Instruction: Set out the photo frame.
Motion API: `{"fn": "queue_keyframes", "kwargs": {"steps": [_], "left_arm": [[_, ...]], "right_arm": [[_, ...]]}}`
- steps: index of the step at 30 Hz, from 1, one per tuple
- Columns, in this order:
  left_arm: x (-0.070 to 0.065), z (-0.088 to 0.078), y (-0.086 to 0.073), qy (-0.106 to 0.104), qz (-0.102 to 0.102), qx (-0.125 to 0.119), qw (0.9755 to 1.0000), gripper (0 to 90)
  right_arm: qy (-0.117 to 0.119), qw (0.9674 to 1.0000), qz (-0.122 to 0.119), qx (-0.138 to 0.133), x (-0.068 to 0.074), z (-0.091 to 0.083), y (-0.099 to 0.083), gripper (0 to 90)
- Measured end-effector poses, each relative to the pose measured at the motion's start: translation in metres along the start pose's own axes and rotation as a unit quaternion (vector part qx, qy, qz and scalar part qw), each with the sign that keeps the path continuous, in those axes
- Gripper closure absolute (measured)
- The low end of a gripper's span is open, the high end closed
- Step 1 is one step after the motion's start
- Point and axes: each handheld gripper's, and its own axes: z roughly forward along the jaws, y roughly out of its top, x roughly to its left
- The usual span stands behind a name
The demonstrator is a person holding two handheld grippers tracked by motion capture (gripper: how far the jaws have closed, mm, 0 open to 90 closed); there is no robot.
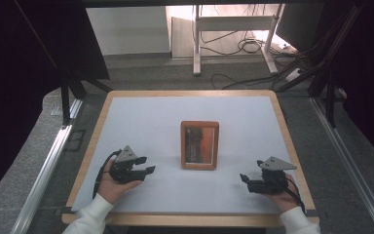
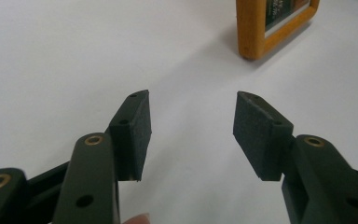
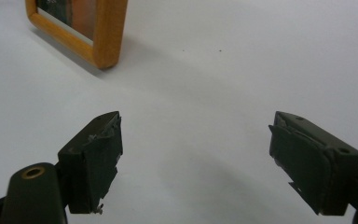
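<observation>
The wooden picture frame [image 1: 199, 145] stands upright mid-desk [image 1: 141, 117], untouched between the left tool [image 1: 146, 171] and right tool [image 1: 245, 180], both well apart from it with jaws apart and empty, so any grasp seems yet to begin.

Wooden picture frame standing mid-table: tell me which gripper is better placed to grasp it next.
Left, marginally. The left gripper sits open, slightly nearer the orange-brown wooden picture frame. The right gripper is open too, but farther off.

White-topped table [image 1: 141, 117], wood-rimmed; wooden picture frame [image 1: 199, 145] at centre.
</observation>
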Motion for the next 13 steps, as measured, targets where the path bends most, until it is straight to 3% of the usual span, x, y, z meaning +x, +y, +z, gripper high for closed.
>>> {"fn": "queue_keyframes", "kwargs": {"steps": [5, 13], "left_arm": [[0.0052, 0.0037, -0.0042, 0.006, -0.009, 0.013, 0.9999, 42.1], [0.0056, 0.0030, -0.0032, 0.005, -0.006, 0.006, 1.0000, 40.7]], "right_arm": [[0.000, 1.0000, 0.007, -0.002, -0.0026, 0.0024, 0.0004, 17.0], [0.002, 1.0000, 0.001, -0.006, -0.0001, 0.0017, 0.0015, 16.8]]}}
